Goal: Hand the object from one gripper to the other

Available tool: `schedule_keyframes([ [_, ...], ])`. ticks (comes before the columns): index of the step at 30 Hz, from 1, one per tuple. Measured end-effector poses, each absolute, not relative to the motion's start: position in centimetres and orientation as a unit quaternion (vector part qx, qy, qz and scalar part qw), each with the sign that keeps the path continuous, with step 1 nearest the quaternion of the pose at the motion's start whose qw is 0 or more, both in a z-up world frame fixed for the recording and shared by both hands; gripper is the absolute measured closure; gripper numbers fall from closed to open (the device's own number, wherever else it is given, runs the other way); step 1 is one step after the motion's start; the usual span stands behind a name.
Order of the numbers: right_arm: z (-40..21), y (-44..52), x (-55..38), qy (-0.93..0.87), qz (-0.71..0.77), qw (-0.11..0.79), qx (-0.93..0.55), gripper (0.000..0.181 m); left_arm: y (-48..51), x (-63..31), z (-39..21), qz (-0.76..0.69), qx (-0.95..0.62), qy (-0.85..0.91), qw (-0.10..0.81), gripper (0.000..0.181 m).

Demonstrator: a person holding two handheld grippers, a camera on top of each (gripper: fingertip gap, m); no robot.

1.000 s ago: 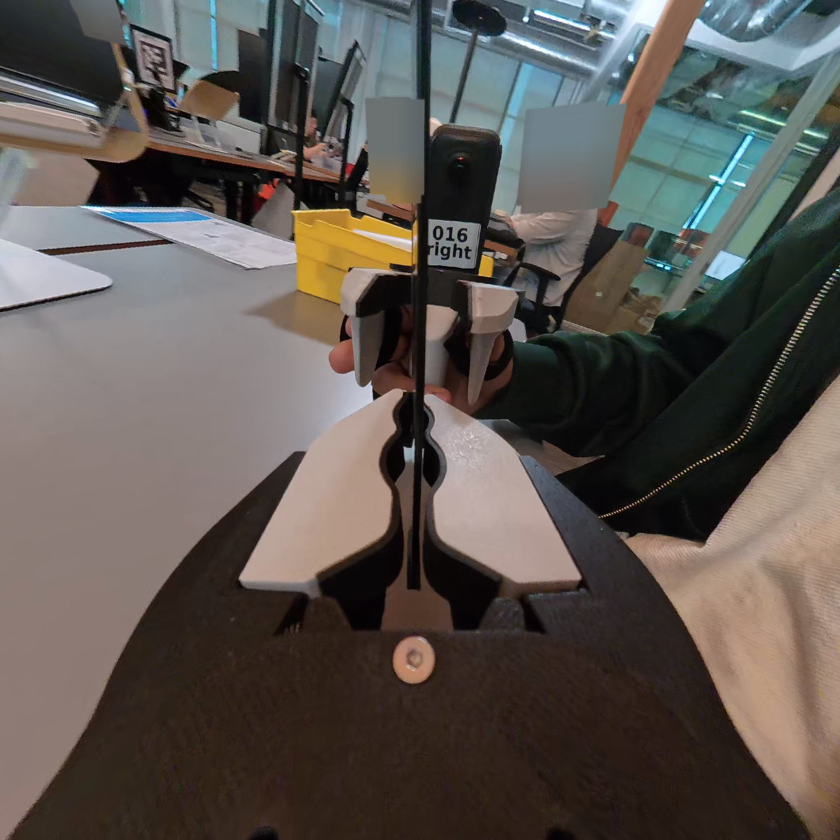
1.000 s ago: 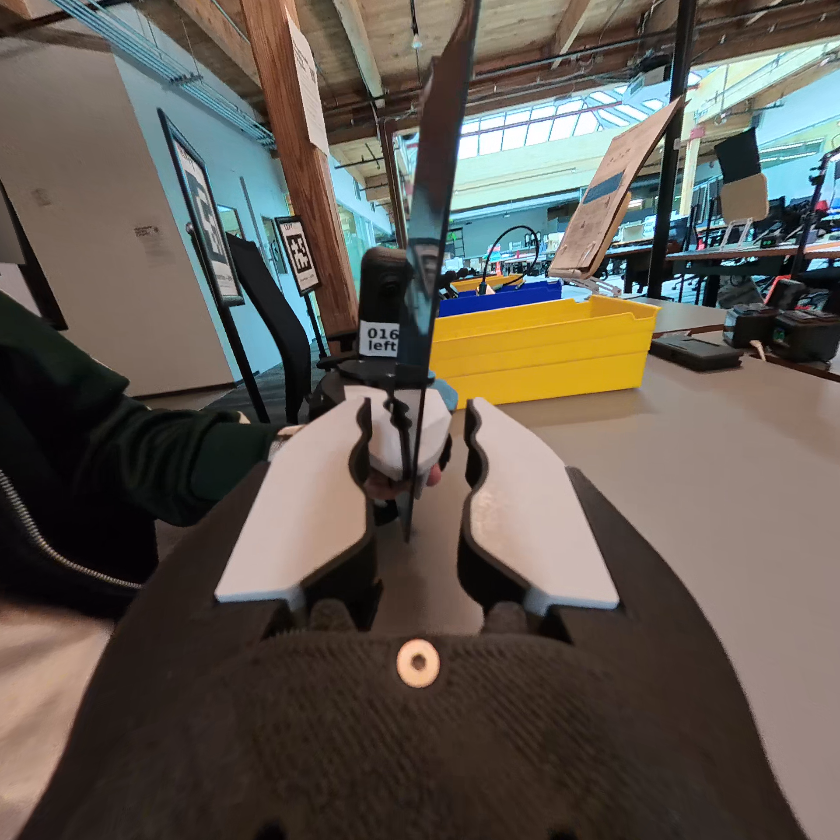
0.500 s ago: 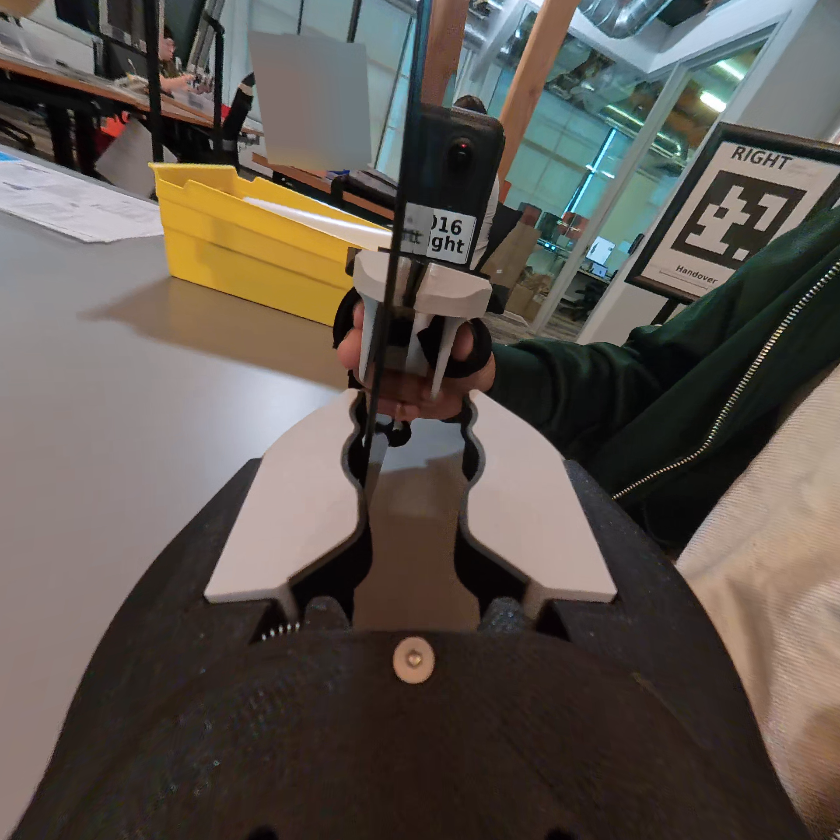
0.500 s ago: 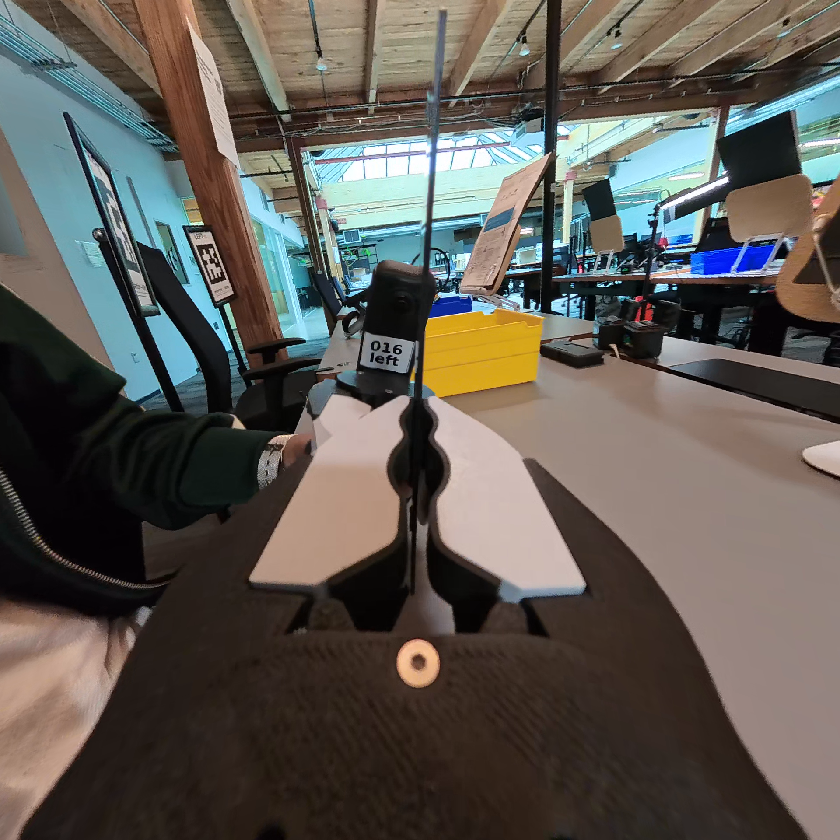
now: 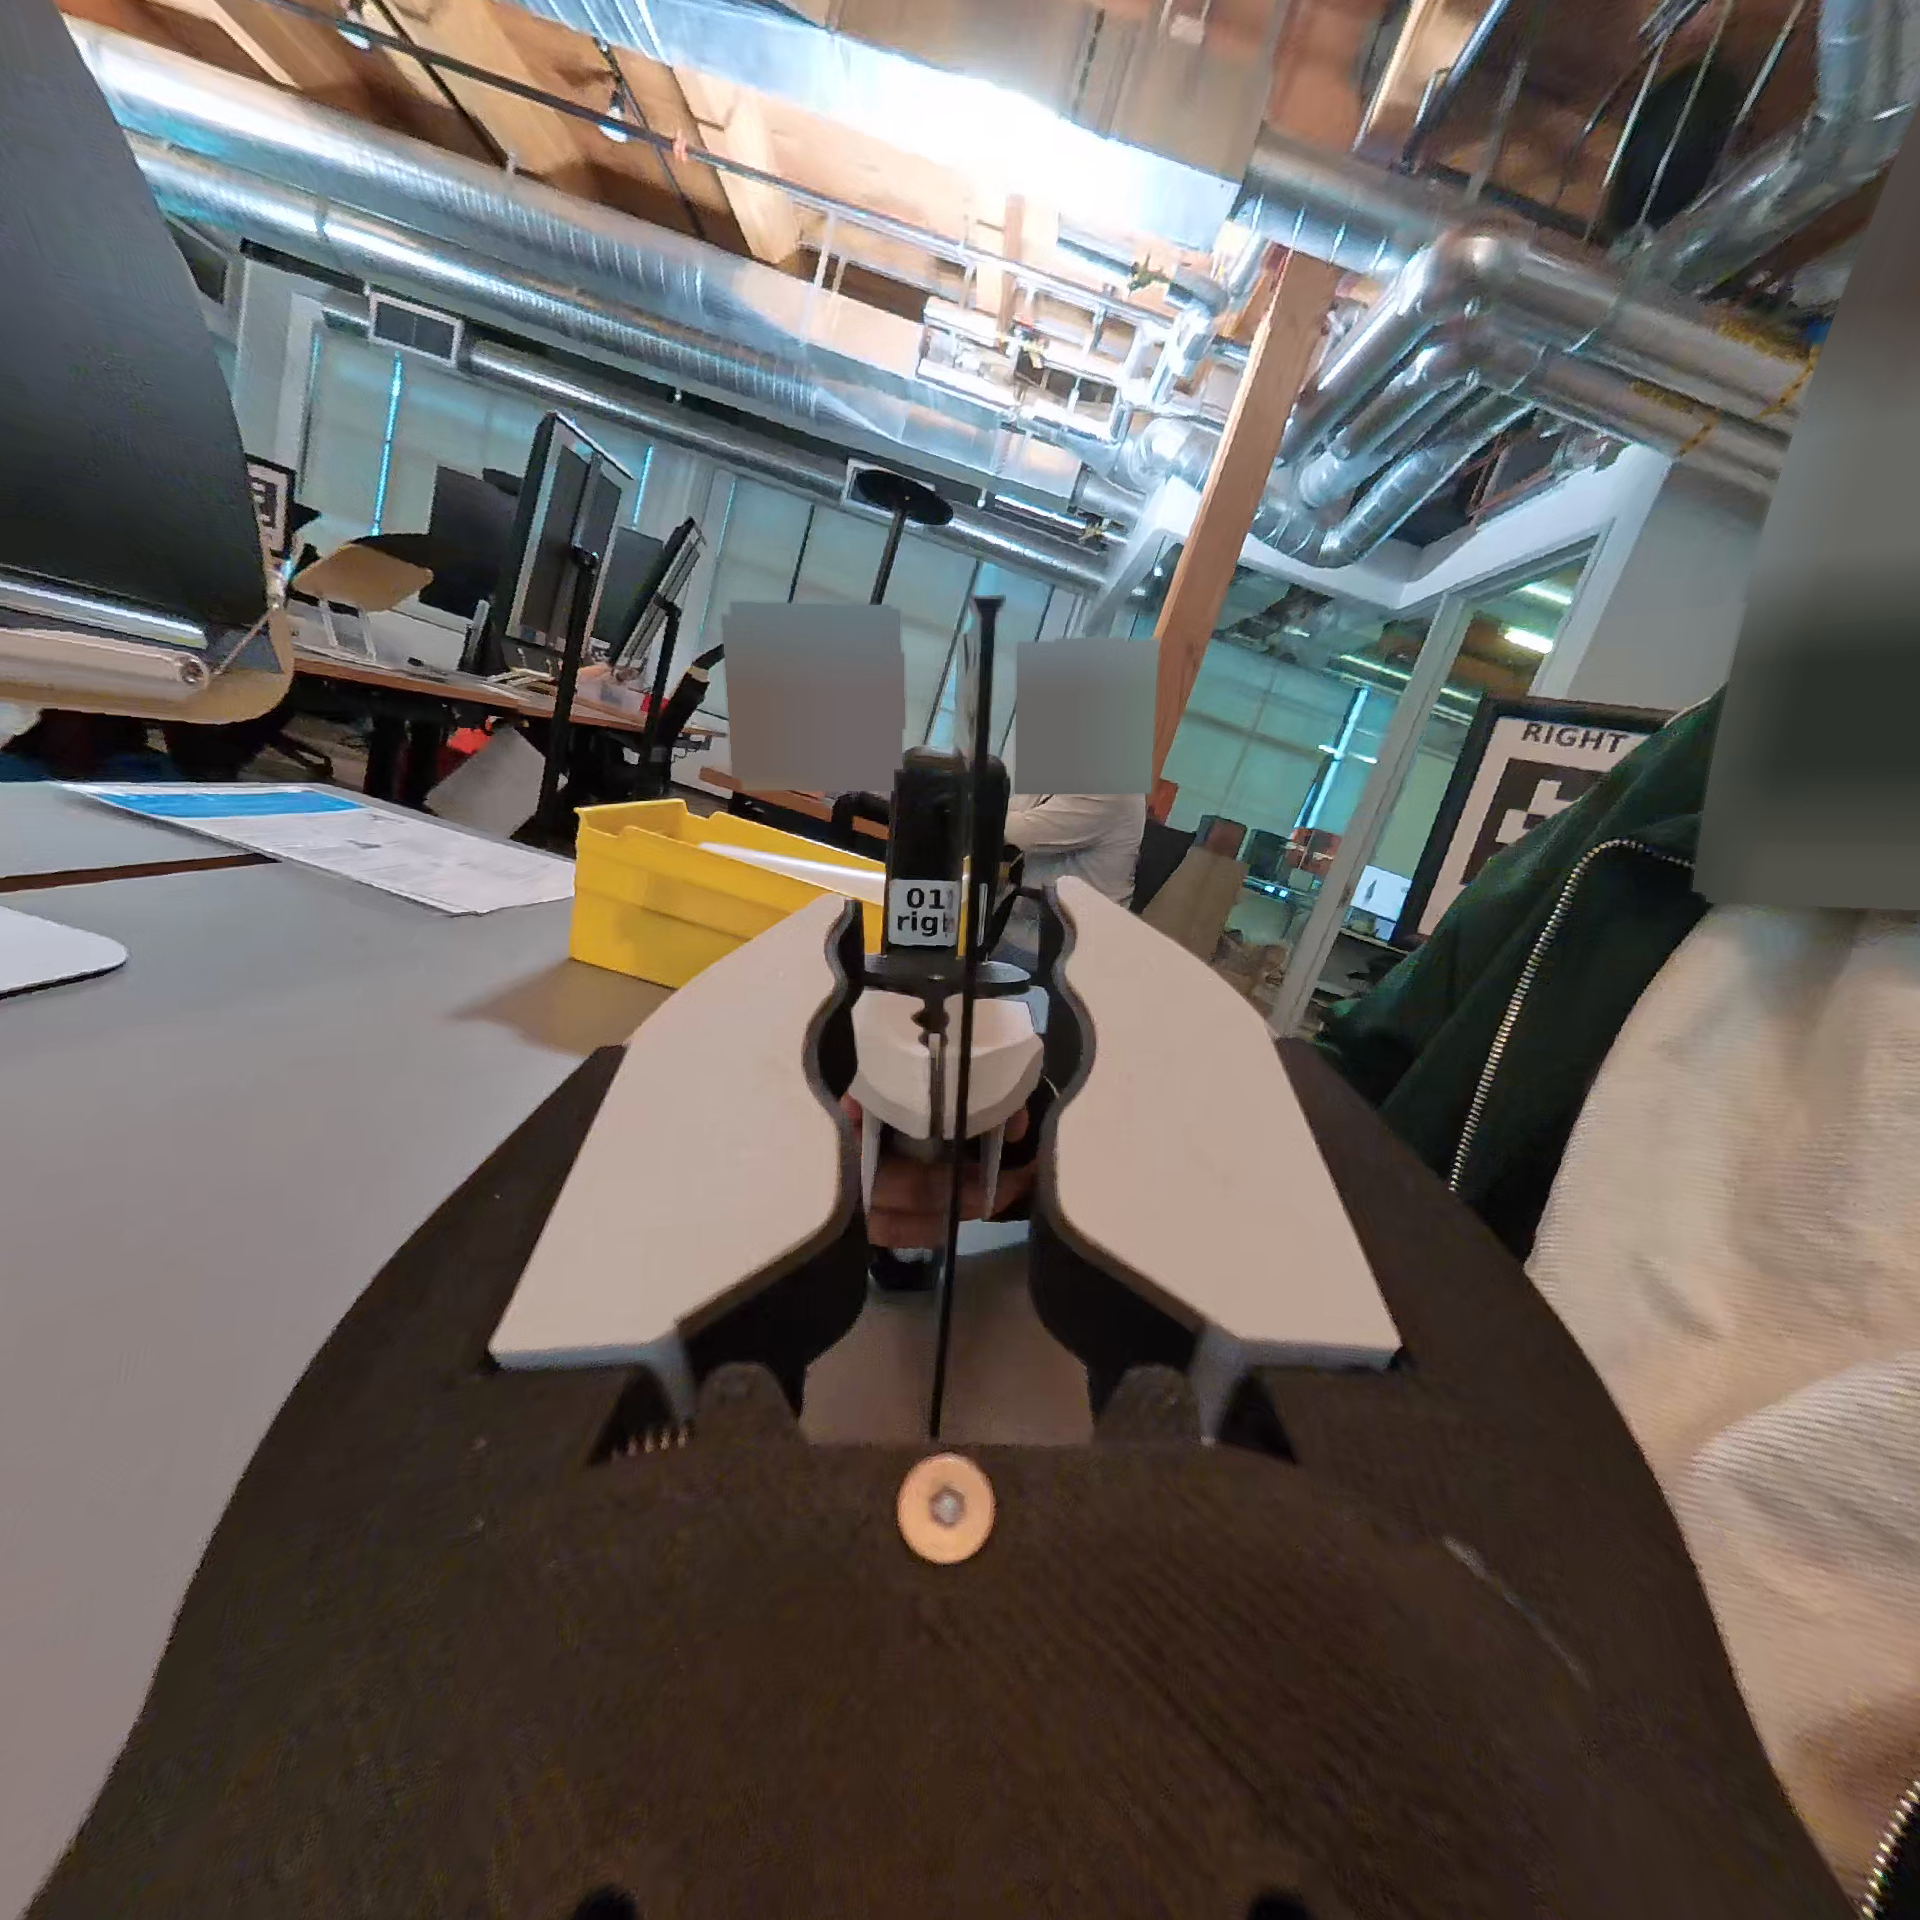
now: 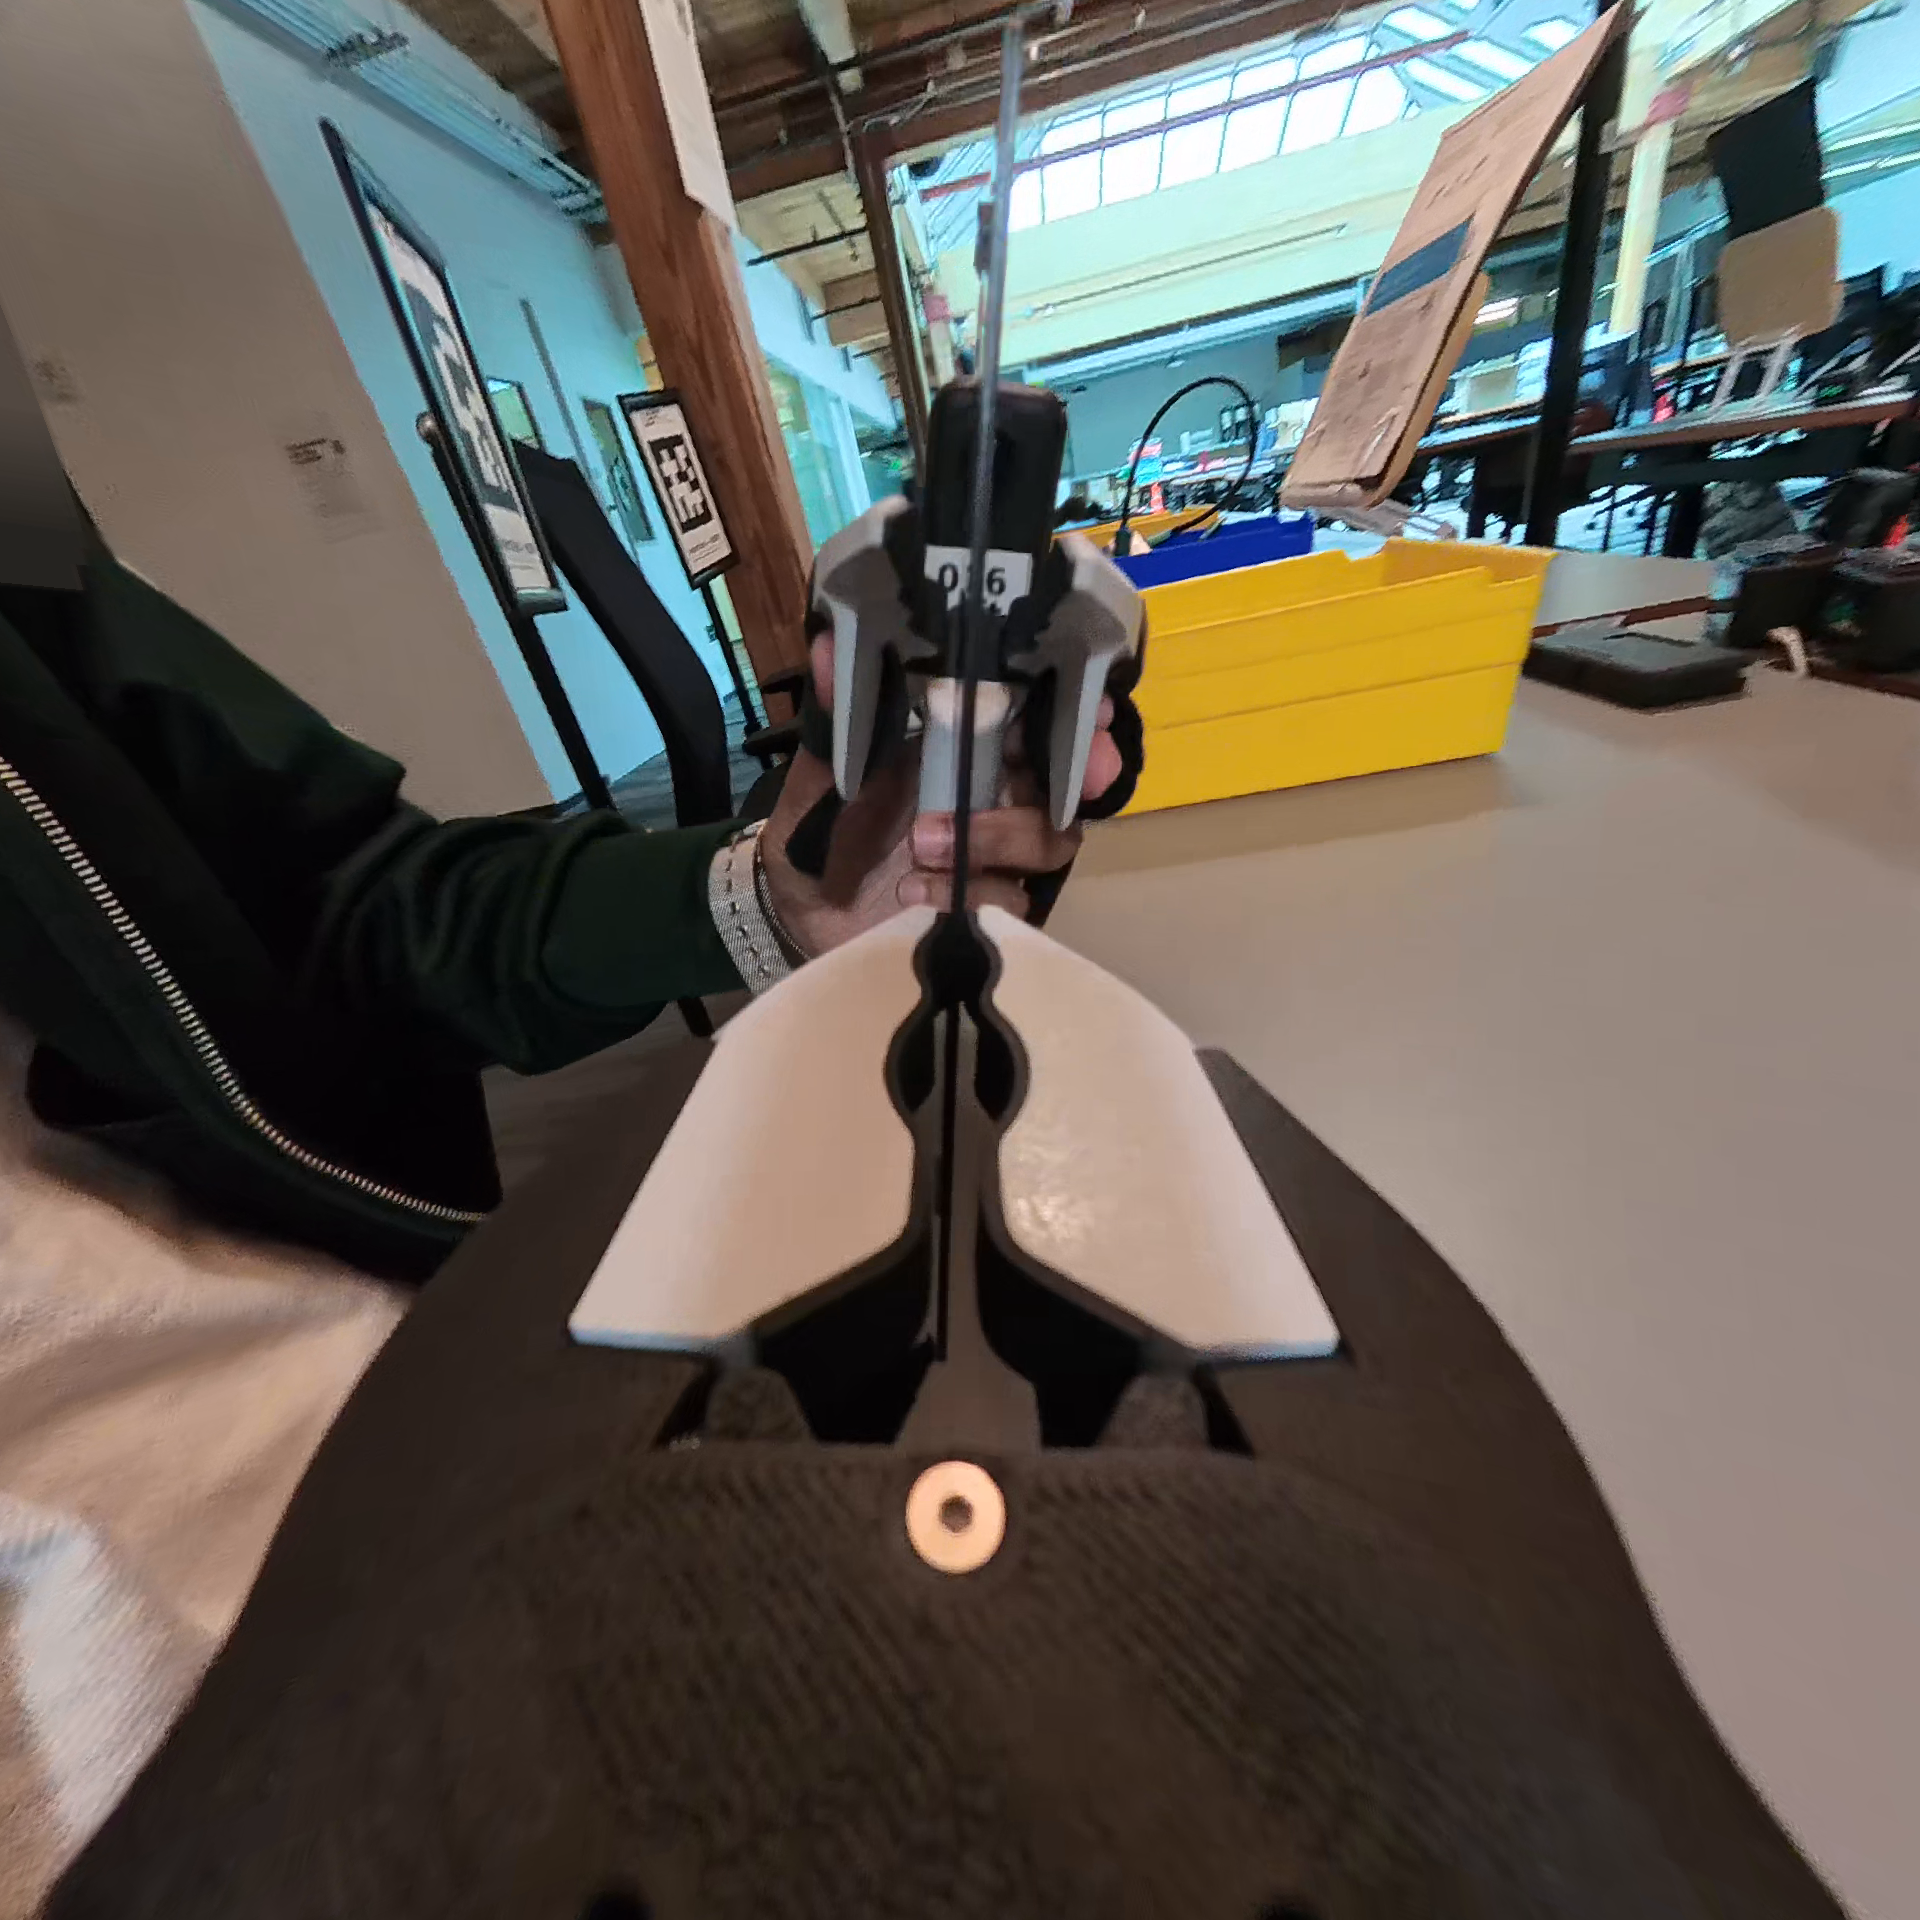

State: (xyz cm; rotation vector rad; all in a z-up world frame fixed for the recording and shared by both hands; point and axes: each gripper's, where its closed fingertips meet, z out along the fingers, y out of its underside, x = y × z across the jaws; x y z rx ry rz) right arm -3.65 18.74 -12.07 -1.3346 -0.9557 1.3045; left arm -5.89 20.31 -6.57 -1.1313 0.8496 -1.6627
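The object is a thin flat black plate [image 6: 968,810], seen edge-on as a near-vertical line. My right gripper [image 6: 964,920] is shut on it and holds it above the table. In the left wrist view the plate [image 5: 943,1299] stands in the gap between the spread fingers of my left gripper [image 5: 954,904], which is open; I see no finger touching it. The right gripper [image 5: 940,1039] faces me there, closed on the plate. In the right wrist view the left gripper [image 6: 961,727] faces me, open, held by a hand.
The grey table [image 6: 1507,987] lies under both grippers. A yellow bin [image 6: 1330,665] stands behind them, also seen in the left wrist view [image 5: 665,904]. Papers [image 5: 343,842] lie far left. A black device [image 6: 1642,660] sits at the right. Green sleeves border both views. One gripper's finger ends stand about 7 cm off the other's.
One second ago my left gripper was shut on the plate and my right was open. The right then shut on it and the left opened. Both have since tilted and stayed so.
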Motion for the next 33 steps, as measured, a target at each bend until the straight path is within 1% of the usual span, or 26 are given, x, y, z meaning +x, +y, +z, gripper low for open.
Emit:
schedule_keyframes([
  [4,-12.4,18.2,-5.1,-0.412,0.547,0.481,-0.547,0.18,19.8,-6.5,-6.6,-0.659,-0.465,0.355,0.472,0.154],
  [8,-12.3,18.2,-5.6,-0.41,0.558,0.474,-0.544,0.18,19.7,-6.9,-6.4,-0.65,-0.47,0.358,0.477,0.176],
  [10,-12.2,18.2,-5.7,-0.408,0.558,0.476,-0.544,0.18,19.6,-6.8,-6.3,-0.642,-0.474,0.361,0.482,0.179],
  [15,-12.0,18.8,-5.2,-0.394,0.551,0.489,-0.55,0.177,20.0,-6.3,-6.1,-0.615,-0.489,0.357,0.506,0.178],
  [16,-11.8,19.3,-5.0,-0.381,0.548,0.5,-0.552,0.166,20.3,-6.2,-6.0,-0.603,-0.494,0.352,0.519,0.179],
  [17,-11.4,20.0,-4.7,-0.359,0.537,0.521,-0.557,0.147,20.7,-6.2,-5.8,-0.59,-0.499,0.344,0.534,0.178],
  [18,-11.2,21.2,-4.2,-0.331,0.512,0.549,-0.571,0.121,21.1,-6.3,-5.6,-0.574,-0.506,0.333,0.551,0.179],
  [19,-11.2,22.4,-3.5,-0.302,0.473,0.578,-0.592,0.099,21.6,-6.6,-5.3,-0.556,-0.511,0.318,0.573,0.179],
  [20,-11.5,23.6,-2.7,-0.28,0.42,0.605,-0.615,0.09,22.3,-7.0,-4.9,-0.534,-0.518,0.296,0.599,0.179],
  [22,-12.4,25.2,-1.2,-0.249,0.292,0.648,-0.657,0.086,23.2,-7.9,-4.1,-0.494,-0.527,0.242,0.648,0.179],
  [23,-12.7,25.4,-0.9,-0.247,0.235,0.661,-0.669,0.081,23.5,-8.2,-4.0,-0.479,-0.535,0.223,0.66,0.179],
  [24,-13.0,25.1,-1.6,-0.261,0.196,0.666,-0.67,0.072,23.5,-8.1,-4.0,-0.468,-0.543,0.212,0.664,0.179],
  [26,-13.7,24.4,-3.3,-0.301,0.128,0.664,-0.673,0.063,23.4,-8.1,-3.8,-0.451,-0.554,0.189,0.673,0.179],
  [29,-14.4,23.2,-5.5,-0.325,0.101,0.659,-0.671,0.06,23.1,-7.9,-3.5,-0.433,-0.564,0.155,0.686,0.18],
  [33,-14.8,22.9,-6.2,-0.32,0.1,0.652,-0.68,0.063,22.0,-6.2,-3.4,-0.435,-0.575,0.167,0.673,0.18],
])
